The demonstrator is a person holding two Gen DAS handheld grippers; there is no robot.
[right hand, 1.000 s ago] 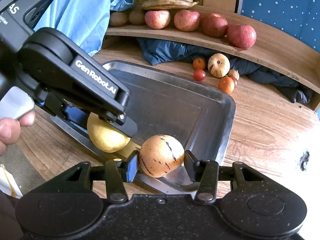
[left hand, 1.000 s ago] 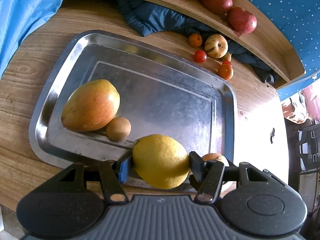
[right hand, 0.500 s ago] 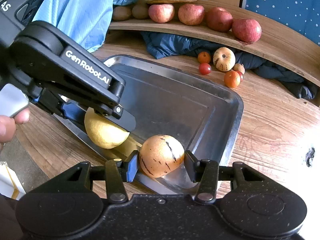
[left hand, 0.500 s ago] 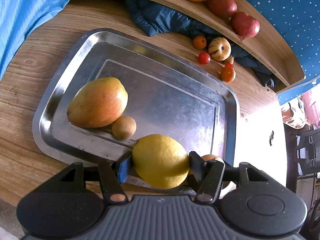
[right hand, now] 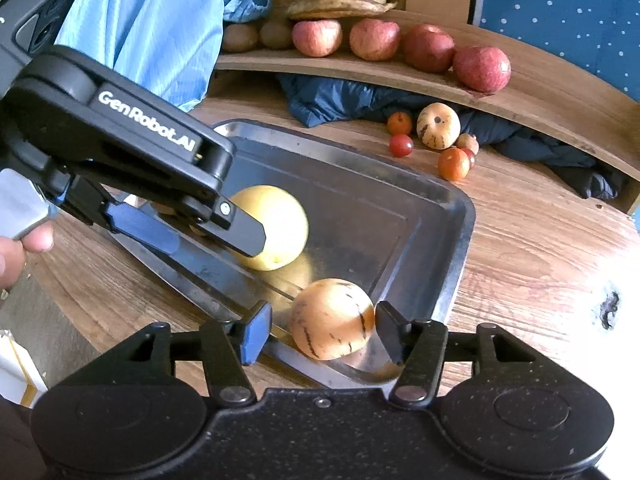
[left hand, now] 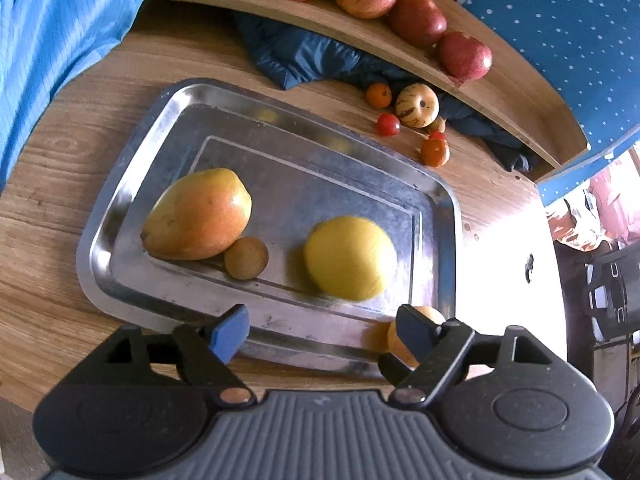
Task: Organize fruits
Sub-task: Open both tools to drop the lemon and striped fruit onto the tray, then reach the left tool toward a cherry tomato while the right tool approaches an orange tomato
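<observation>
1. Wooden tabletop (left hand: 48, 292) under me, with a steel tray (left hand: 120, 184) lying on it.
2. I see my left gripper (left hand: 320, 328) spread wide, empty, above the tray's near rim.
3. Beyond it the lemon (left hand: 350, 258) lies on the tray floor, apart from both fingers.
4. My right gripper (right hand: 320, 326) is partly open around the striped melon (right hand: 330, 318); its right finger touches the fruit, its left stands clear.
5. Farther left on the tray, a mango (left hand: 198, 214) touches a kiwi (left hand: 246, 258).
6. At the back, apples (right hand: 374, 38) line a shelf (right hand: 540, 92).
</observation>
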